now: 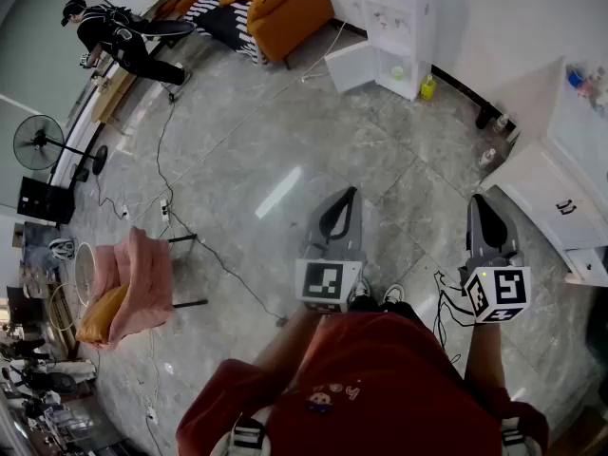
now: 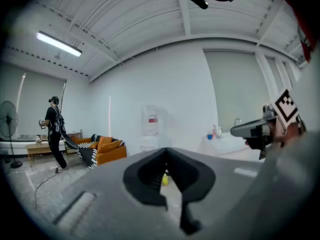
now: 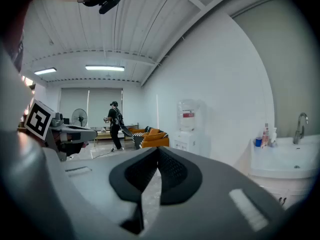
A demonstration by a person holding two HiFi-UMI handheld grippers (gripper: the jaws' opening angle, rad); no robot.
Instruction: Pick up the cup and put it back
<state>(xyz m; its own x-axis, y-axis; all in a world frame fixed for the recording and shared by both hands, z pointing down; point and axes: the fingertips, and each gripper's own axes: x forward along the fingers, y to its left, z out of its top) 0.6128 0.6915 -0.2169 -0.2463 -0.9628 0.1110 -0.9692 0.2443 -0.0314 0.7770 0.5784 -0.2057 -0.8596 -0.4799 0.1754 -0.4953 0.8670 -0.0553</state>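
Right gripper (image 1: 478,202) shut, empty; left gripper (image 1: 352,195) seemingly likewise.

Floor (image 1: 237,160) beneath both grippers: polished grey stone, glossy, mirroring a ceiling light. Left gripper (image 1: 344,198) and right gripper (image 1: 478,205): smooth matt grey plastic shells. Pads (image 3: 172,171): black, finely ribbed, rubber-like. Marker cube (image 1: 328,283): matt white faces, black print. Sofa (image 1: 294,12), far ahead of the left gripper: orange upholstery with a slight sheen. Chair cover (image 1: 142,274), to its left: soft pink cloth. Shirt (image 1: 380,378), behind the grippers: matt red cloth.
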